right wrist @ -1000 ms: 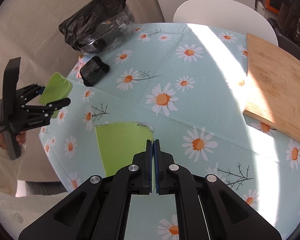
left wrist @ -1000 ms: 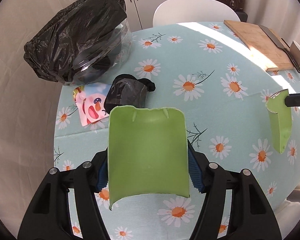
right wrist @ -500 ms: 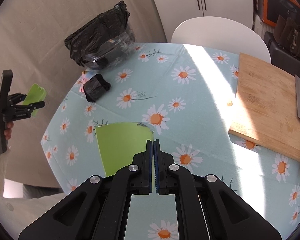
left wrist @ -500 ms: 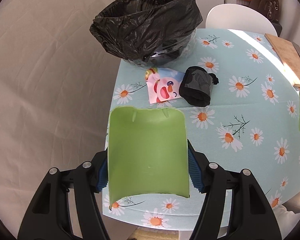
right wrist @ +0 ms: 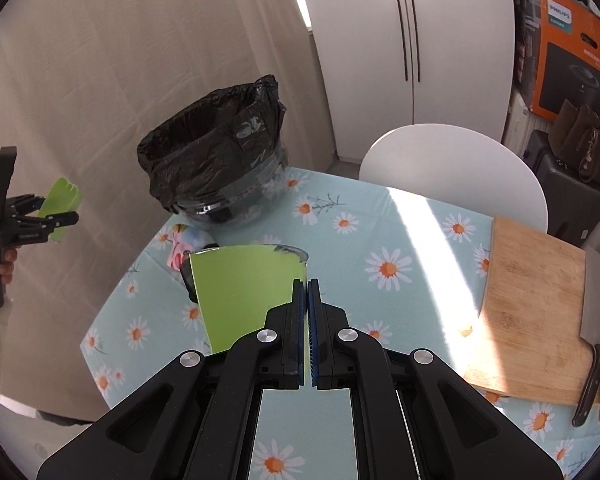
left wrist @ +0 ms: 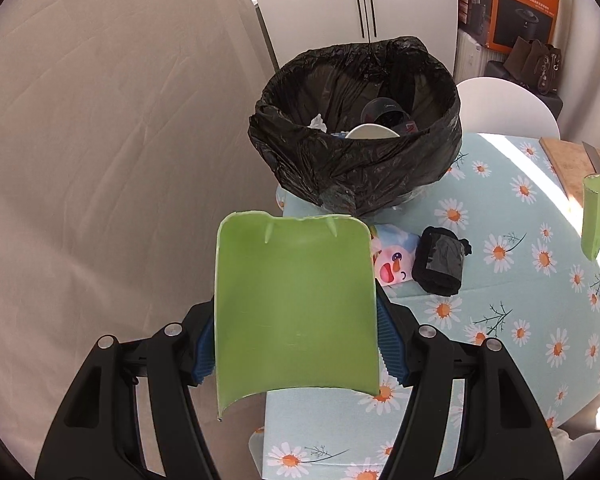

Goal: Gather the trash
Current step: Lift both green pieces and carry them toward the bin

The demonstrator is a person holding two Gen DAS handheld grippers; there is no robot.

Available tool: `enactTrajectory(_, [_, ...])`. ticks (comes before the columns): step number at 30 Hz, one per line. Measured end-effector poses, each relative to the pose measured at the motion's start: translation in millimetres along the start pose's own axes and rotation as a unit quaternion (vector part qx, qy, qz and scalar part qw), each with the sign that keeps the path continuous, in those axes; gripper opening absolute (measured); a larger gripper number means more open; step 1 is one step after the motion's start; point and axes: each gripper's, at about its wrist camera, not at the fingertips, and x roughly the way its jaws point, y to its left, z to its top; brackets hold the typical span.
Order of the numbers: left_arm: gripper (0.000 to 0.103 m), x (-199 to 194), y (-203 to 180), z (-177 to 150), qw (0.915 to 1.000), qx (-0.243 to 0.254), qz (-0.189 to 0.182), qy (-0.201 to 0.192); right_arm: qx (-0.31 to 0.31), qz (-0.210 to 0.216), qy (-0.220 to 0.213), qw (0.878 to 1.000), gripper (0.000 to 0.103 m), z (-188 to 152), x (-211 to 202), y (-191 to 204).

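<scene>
My left gripper (left wrist: 296,344) is shut on a curved green plastic piece (left wrist: 292,312), held in the air off the table's near-left edge, short of the black-lined trash bin (left wrist: 356,136). The bin holds a white dish and other scraps. My right gripper (right wrist: 308,312) is shut on the edge of a second green plastic piece (right wrist: 244,296), above the table; this piece also shows at the right of the left wrist view (left wrist: 594,216). The left gripper with its piece shows far left in the right wrist view (right wrist: 56,208). The bin also shows there (right wrist: 216,168).
A black rolled pouch (left wrist: 440,262) and a cartoon-print wrapper (left wrist: 392,264) lie on the daisy tablecloth (left wrist: 520,320) in front of the bin. A wooden cutting board (right wrist: 540,304) with a cleaver (right wrist: 592,340) is at the right. A white chair (right wrist: 452,176) stands behind the table.
Both grippers have risen and drawn back from the table with their green pieces. The left one has turned toward the bin, whose open top now shows.
</scene>
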Motion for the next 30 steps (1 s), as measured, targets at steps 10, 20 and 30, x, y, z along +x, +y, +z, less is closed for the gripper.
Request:
enactTrajectory(10, [0.065,36,45,74,0.9974,0.033,-0.048,-0.041,-0.042,-0.024,-0.039,0.998,0.002,88,6,82])
enactTrajectory(20, [0.065,70,50,124,0.9905,0.052,-0.109,-0.065,-0.059,-0.013,-0.048,0.997,0.002,142,46,120])
enactTrajectory(30, [0.066,115,37,161,0.9808,0.083,-0.165,-0.061,-0.060,-0.004,-0.043,0.997,0.002,182,114,137])
